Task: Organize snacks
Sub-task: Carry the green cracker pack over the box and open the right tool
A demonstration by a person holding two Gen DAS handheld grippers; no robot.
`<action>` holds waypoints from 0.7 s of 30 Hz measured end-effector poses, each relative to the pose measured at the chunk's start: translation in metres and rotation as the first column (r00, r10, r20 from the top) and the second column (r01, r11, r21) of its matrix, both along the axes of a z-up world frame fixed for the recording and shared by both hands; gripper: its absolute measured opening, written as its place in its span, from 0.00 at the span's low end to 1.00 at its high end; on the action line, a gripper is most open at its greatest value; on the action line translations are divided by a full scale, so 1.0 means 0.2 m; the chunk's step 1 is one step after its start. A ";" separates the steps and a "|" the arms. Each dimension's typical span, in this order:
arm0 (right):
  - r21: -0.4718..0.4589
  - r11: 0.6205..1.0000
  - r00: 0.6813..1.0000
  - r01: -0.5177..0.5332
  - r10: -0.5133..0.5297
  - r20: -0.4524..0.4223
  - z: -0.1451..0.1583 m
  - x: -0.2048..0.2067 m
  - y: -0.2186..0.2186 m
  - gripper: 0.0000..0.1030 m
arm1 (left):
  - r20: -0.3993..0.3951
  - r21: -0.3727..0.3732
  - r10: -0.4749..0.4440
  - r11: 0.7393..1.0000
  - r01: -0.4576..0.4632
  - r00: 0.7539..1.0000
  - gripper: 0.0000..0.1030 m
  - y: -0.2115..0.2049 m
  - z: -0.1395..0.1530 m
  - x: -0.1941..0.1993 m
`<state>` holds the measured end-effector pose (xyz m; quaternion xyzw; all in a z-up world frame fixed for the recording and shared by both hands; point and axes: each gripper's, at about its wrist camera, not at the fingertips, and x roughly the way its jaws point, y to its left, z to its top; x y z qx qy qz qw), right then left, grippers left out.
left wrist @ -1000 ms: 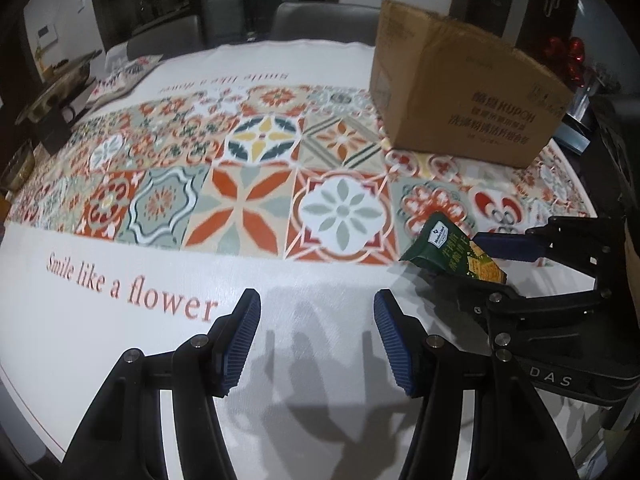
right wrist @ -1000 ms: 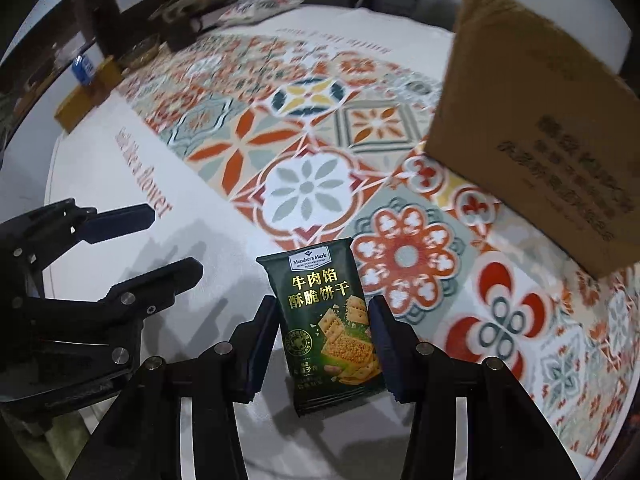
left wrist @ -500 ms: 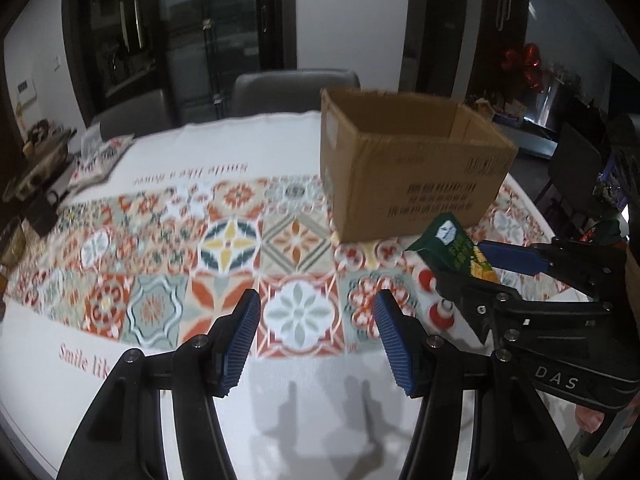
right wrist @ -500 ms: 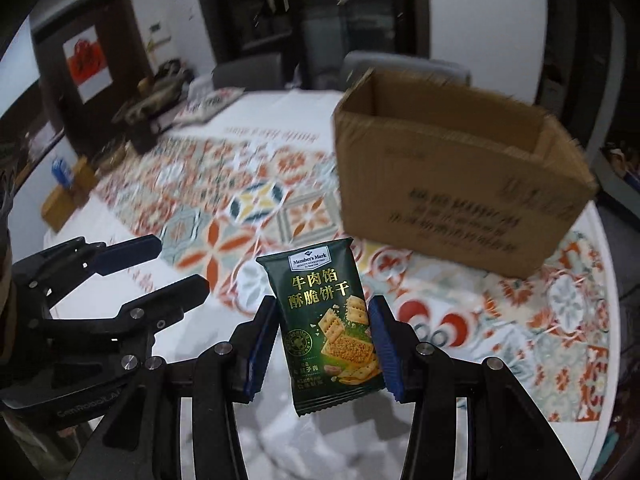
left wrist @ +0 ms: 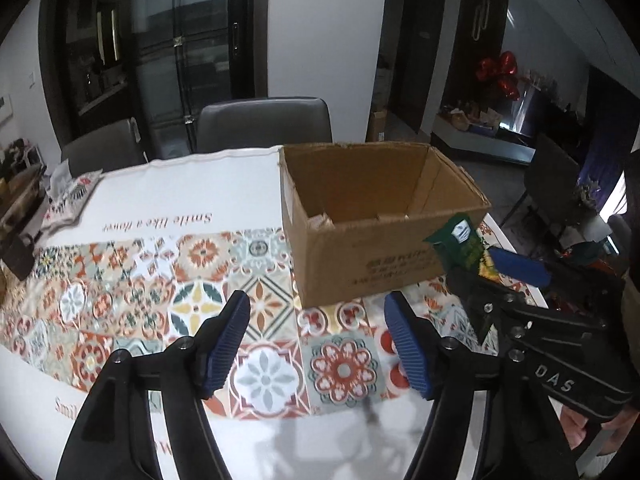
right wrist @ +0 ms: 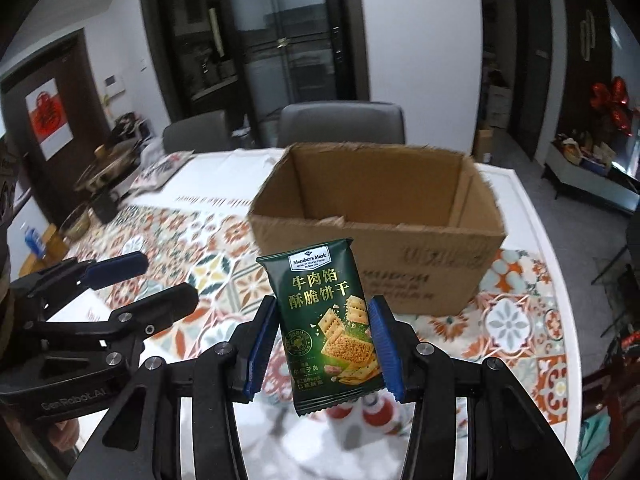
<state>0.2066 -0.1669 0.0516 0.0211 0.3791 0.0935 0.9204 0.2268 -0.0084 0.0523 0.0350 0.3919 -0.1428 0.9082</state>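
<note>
Covering most of both views, a table [left wrist: 192, 200] dressed in a white cloth with a band of patterned tiles [left wrist: 200, 292] is seen, its curved far edge meeting two grey chairs [left wrist: 264, 124]. A wide stretch of bare cloth and tile is left open to the left of the cardboard box [left wrist: 360, 264], and a narrower strip of cloth is left between the box's right side and the table's right edge in the right wrist view. The cardboard box [right wrist: 400, 264] is placed upright on the tiled band with its top fully open; its four rims are exposed, the near rim slightly ragged, and a pale item is partly visible low inside at the left corner, too indistinct to identify. Clutter is confined to the far left rim of the table [right wrist: 100, 176].

The left gripper [left wrist: 316, 340] is held above the tiles just short of the box's near left corner, its jaws spread wide with nothing between the blue pads [left wrist: 226, 340]. The right gripper [right wrist: 322, 344] is held off the table, in front of the box's near wall. A green snack packet [right wrist: 326, 320] is clamped upright between its pads [right wrist: 384, 344], gripped at the lower half of both side edges, with the serrated top edge free and reaching just above the box's near rim in the right wrist view. From the left wrist view the snack packet [left wrist: 460, 240] is seen edge-on beside the box's near right corner
</note>
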 end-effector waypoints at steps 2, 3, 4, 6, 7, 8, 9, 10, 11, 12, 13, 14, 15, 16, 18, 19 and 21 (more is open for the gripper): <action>0.001 1.000 1.000 0.021 -0.021 0.005 0.03 0.03 -0.02 0.46 | -0.006 0.006 -0.004 1.000 0.004 1.000 0.68 -0.02 0.02 0.05; 0.002 0.999 0.999 0.032 -0.032 0.003 0.04 0.05 -0.04 0.46 | -0.009 0.010 -0.006 1.000 0.006 1.000 0.68 -0.03 0.03 0.08; 0.005 0.999 0.999 0.037 -0.037 0.002 0.05 0.07 -0.05 0.46 | -0.012 0.013 -0.006 1.000 0.006 1.000 0.68 -0.04 0.04 0.10; 0.004 0.999 0.999 0.051 -0.051 -0.004 0.07 0.12 -0.07 0.46 | -0.011 0.019 -0.007 1.000 0.007 1.000 0.68 -0.05 0.06 0.15; 0.000 0.998 0.998 0.057 -0.057 -0.003 0.08 0.14 -0.08 0.46 | -0.005 0.023 -0.005 1.000 0.005 1.000 0.70 -0.06 0.08 0.16; -0.006 0.998 0.998 0.059 -0.059 -0.004 0.10 0.17 -0.09 0.46 | 0.002 0.031 -0.005 1.000 0.005 1.000 0.71 -0.07 0.09 0.18; -0.008 0.998 0.998 0.065 -0.065 -0.005 0.10 0.19 -0.10 0.46 | 0.009 0.037 -0.007 0.999 0.006 1.000 0.73 -0.08 0.11 0.20; -0.008 0.998 0.998 0.070 -0.070 -0.009 0.11 0.21 -0.11 0.46 | 0.016 0.042 -0.005 0.999 0.004 1.000 0.73 -0.08 0.12 0.22; -0.003 0.997 0.997 0.073 -0.073 -0.013 0.12 0.24 -0.13 0.46 | 0.021 0.047 -0.003 0.999 0.002 1.000 0.74 -0.09 0.13 0.24; 0.003 0.997 0.996 0.082 -0.082 -0.022 0.13 0.27 -0.14 0.46 | 0.024 0.050 -0.003 0.999 0.001 1.000 0.75 -0.10 0.14 0.26; 0.005 0.996 0.996 0.087 -0.086 -0.028 0.14 0.29 -0.15 0.46 | 0.027 0.051 0.001 0.999 -0.002 1.000 0.76 -0.10 0.15 0.27; 0.007 0.996 0.996 0.087 -0.087 -0.036 0.14 0.32 -0.16 0.46 | 0.027 0.052 0.010 0.999 -0.012 1.000 0.77 -0.10 0.16 0.30; 0.005 0.996 0.995 0.090 -0.090 -0.044 0.15 0.35 -0.17 0.46 | 0.026 0.052 0.015 0.999 -0.016 1.000 0.77 -0.10 0.17 0.31; 0.000 0.995 0.994 0.096 -0.096 -0.051 0.15 0.38 -0.17 0.46 | 0.026 0.052 0.018 0.998 -0.019 1.000 0.78 -0.10 0.17 0.33; -0.004 0.995 0.993 0.099 -0.099 -0.061 0.16 0.43 -0.18 0.46 | 0.022 0.057 0.026 0.998 -0.028 0.999 0.78 -0.11 0.17 0.37; -0.005 0.995 0.992 0.101 -0.101 -0.069 0.16 0.45 -0.18 0.46 | 0.020 0.058 0.030 0.998 -0.031 0.999 0.78 -0.11 0.17 0.38; -0.004 0.994 0.991 0.110 -0.110 -0.078 0.17 0.51 -0.19 0.46 | 0.014 0.058 0.039 0.998 -0.040 0.999 0.78 -0.11 0.17 0.41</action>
